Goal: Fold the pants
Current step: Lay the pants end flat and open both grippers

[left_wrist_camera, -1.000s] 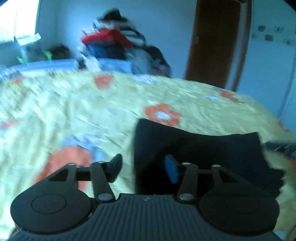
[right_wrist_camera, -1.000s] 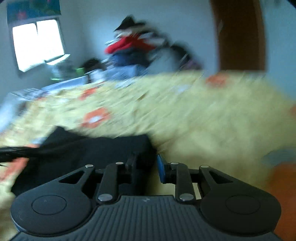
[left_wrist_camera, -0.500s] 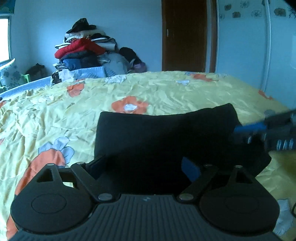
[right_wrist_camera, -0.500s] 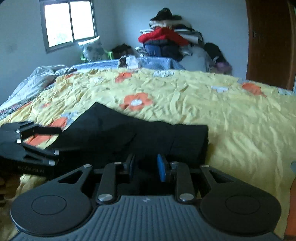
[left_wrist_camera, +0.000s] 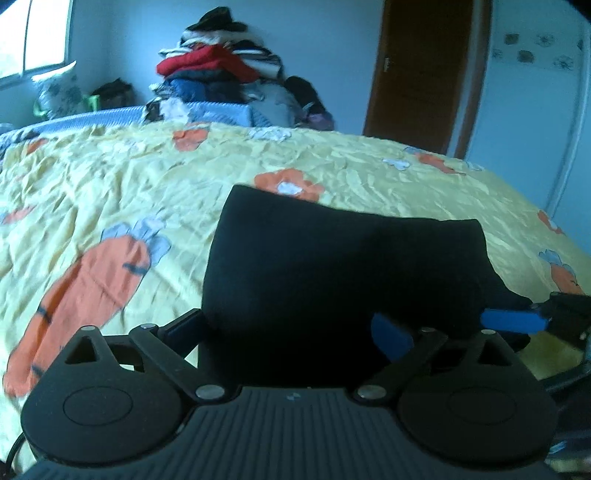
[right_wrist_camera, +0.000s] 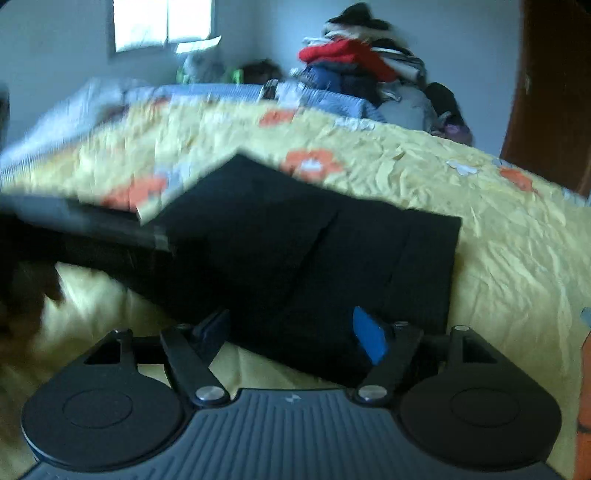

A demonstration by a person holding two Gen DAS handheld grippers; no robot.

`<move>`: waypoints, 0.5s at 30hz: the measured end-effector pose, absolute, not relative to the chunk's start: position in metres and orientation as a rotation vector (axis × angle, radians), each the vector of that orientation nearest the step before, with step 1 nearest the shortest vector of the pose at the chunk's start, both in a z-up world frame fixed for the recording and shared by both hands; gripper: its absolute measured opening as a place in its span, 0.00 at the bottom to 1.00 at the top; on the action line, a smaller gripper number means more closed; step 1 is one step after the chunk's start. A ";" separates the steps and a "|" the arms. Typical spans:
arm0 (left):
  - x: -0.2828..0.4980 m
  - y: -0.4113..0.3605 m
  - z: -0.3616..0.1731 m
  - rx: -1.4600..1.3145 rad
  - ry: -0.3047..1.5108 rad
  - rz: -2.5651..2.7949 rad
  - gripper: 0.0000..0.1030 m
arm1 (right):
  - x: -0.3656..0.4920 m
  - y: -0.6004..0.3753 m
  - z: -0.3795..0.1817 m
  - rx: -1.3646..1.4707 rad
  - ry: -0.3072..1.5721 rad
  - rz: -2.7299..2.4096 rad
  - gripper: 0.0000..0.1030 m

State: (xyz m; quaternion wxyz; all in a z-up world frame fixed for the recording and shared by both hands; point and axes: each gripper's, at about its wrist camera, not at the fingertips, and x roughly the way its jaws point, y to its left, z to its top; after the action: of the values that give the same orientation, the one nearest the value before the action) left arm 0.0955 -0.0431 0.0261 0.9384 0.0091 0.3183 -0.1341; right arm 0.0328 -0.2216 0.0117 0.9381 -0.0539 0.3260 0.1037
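**Black pants lie folded on the bed, both grippers spread wide at the near edge**

The pants point(left_wrist_camera: 347, 258) lie on the yellow bedspread point(left_wrist_camera: 110, 192), already gathered into a compact dark rectangle several layers thick. In the right wrist view a diagonal seam or layer edge crosses the top, and the right-hand side shows a stepped border where one layer ends short of another. The cloth looks matte and soft, and so dark that finer creases cannot be made out. The far edge is fairly straight; the near edge sags slightly toward the cameras.

The left gripper point(left_wrist_camera: 291, 328) sits at the near edge of the bundle with its fingers wide apart, holding nothing. The right gripper point(right_wrist_camera: 291, 332) is likewise released, its blue-padded finger and its dark finger either side of the near corner of the cloth without pinching it. Its blue pad also shows at the right border of the left wrist view.

Judging from the layout, a fold has been laid down and let go. Either another fold to halve the bundle or a final tidy seems due. The next move would call for closing on all layers of one edge together, since a thick soft stack can slip and splay.

Beyond the bed stand a pile of clothes point(left_wrist_camera: 221, 70), a brown door point(left_wrist_camera: 421, 74) and a window point(right_wrist_camera: 162, 22).
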 end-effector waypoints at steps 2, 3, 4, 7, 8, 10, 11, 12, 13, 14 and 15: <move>0.091 -0.042 0.027 0.025 0.655 -0.259 0.95 | 0.030 -0.219 0.013 -0.091 0.656 0.185 0.72; 0.088 -0.041 0.027 0.030 0.647 -0.254 0.96 | 0.027 -0.219 0.017 -0.066 0.649 0.181 0.72; 0.086 -0.040 0.028 0.034 0.637 -0.246 0.96 | 0.023 -0.219 0.022 -0.039 0.639 0.189 0.72; 0.081 -0.037 0.030 0.043 0.633 -0.229 0.96 | 0.010 -0.218 0.033 0.002 0.621 0.197 0.74; 0.079 -0.036 0.031 0.041 0.633 -0.226 0.96 | 0.007 -0.218 0.035 0.010 0.620 0.186 0.79; 0.075 -0.033 0.033 0.037 0.629 -0.215 0.96 | 0.001 -0.219 0.037 0.042 0.628 0.164 0.87; 0.073 -0.031 0.033 0.035 0.626 -0.210 0.96 | -0.002 -0.220 0.037 0.070 0.639 0.152 0.89; 0.071 -0.030 0.034 0.035 0.625 -0.205 0.96 | -0.005 -0.221 0.038 0.099 0.653 0.142 0.90; 0.069 -0.029 0.035 0.035 0.624 -0.202 0.96 | -0.009 -0.221 0.039 0.130 0.668 0.132 0.90; 0.067 -0.029 0.035 0.036 0.624 -0.199 0.96 | -0.009 -0.222 0.040 0.147 0.679 0.123 0.91; 0.065 -0.028 0.035 0.038 0.625 -0.196 0.96 | -0.012 -0.221 0.041 0.157 0.686 0.112 0.91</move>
State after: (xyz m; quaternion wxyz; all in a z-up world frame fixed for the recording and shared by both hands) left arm 0.0653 -0.0281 0.0351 0.9467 0.0186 0.3070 -0.0960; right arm -0.0120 -0.2212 0.0410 0.9372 0.0770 0.3356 0.0547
